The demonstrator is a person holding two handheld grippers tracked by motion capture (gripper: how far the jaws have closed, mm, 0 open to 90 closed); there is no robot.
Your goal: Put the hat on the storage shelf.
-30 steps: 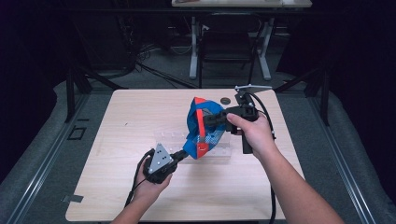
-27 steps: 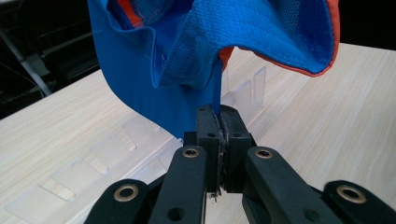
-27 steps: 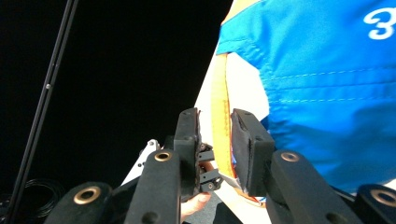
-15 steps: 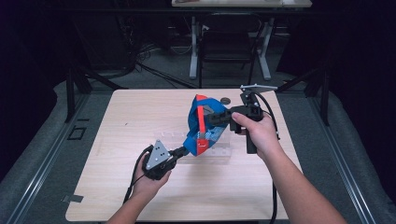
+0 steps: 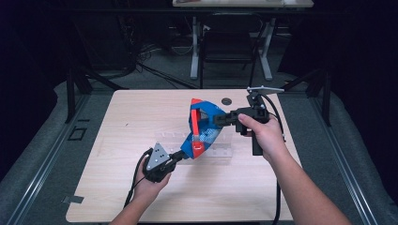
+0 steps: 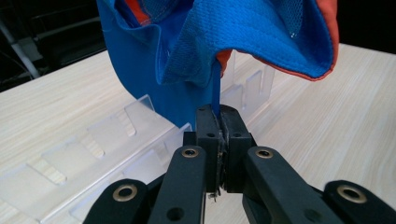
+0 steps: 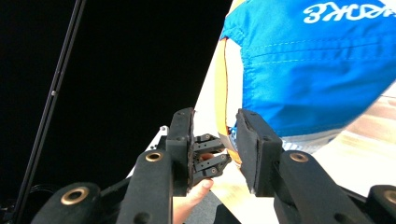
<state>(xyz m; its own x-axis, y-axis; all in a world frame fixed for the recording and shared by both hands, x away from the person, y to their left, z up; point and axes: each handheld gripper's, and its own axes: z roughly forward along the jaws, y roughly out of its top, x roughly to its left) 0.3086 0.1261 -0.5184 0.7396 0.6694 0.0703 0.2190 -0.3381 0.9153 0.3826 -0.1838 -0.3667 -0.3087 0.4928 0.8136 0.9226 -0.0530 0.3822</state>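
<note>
Two claws stretch the blue cap [image 5: 202, 127] diagonally, near-left to far-right.

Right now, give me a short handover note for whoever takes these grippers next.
Left hand-held gripper: shut on a thin edge of the blue and orange garment, at its lower end.
Right hand-held gripper: jaws apart around the garment's orange-trimmed edge, no firm pinch visible.
The garment hangs above the wooden table, over a clear plastic rack.
Done: garment lifted.
Left, likely: close the right grip, then spread or place it.
</note>
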